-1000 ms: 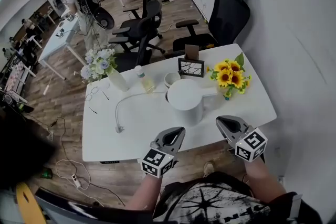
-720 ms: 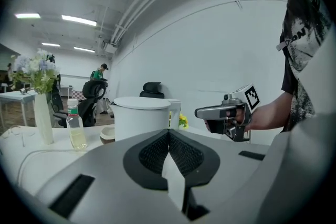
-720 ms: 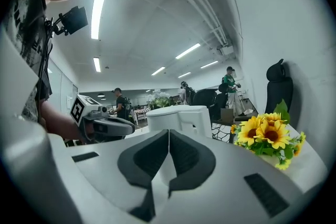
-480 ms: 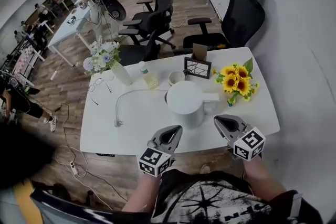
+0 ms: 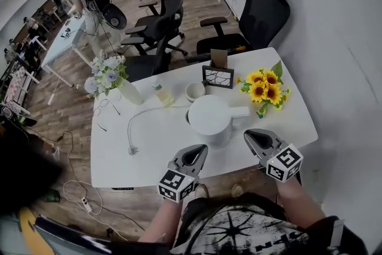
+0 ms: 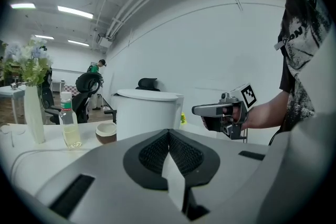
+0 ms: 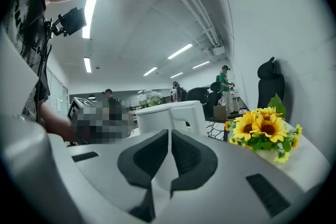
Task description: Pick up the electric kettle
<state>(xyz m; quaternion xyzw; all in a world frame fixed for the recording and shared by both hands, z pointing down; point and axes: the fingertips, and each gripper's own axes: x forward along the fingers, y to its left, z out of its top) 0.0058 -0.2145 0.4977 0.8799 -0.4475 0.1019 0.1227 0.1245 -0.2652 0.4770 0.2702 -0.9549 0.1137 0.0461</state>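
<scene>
Nothing has been shifted; left gripper (image 5: 202,150) and right gripper (image 5: 250,136) are held shut, empty. Kettle (image 5: 209,118) judged rigid, heavy; handle (image 5: 239,110), three o'clock, advised.

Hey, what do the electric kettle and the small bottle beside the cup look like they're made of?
Electric kettle: probably matte white plastic, evenly opaque with no metallic glare. Bottle: likely clear plastic, though glass is possible; pale yellowish liquid shows through its wall.
</scene>
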